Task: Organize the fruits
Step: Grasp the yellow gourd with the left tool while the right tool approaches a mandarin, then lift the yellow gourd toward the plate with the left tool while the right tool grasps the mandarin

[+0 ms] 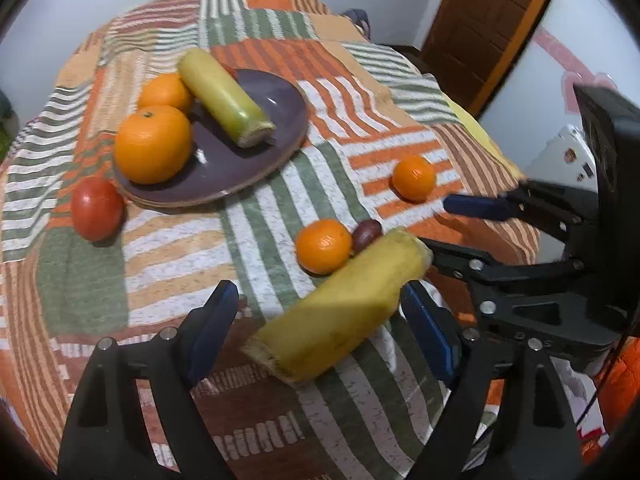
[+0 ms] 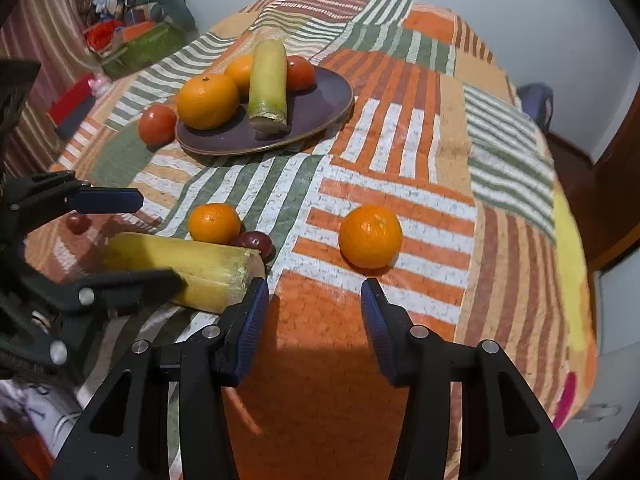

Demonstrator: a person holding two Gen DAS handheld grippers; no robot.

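A purple plate [image 1: 248, 160] [image 2: 320, 96] holds two oranges [image 1: 154, 144] [image 2: 208, 100], a green cane piece [image 1: 224, 98] [image 2: 267, 80] and a tomato [image 2: 301, 73]. A yellow cane piece [image 1: 340, 304] [image 2: 192, 268] lies on the cloth between the open fingers of my left gripper [image 1: 316, 304] [image 2: 124, 240], not clamped. Beside it are a small orange [image 1: 324, 245] [image 2: 214, 223] and a dark grape [image 1: 366, 232] [image 2: 256, 242]. My right gripper [image 2: 315, 300] [image 1: 436, 228] is open and empty, just short of another orange [image 2: 370, 236] [image 1: 414, 178]. A tomato [image 1: 96, 208] [image 2: 157, 124] sits by the plate.
A striped patchwork cloth [image 2: 400, 160] covers the round table. A small red fruit [image 2: 78, 223] lies at the left. A cluttered green box [image 2: 140, 44] stands beyond the table's far left edge. A wooden door [image 1: 484, 20] is behind on the right.
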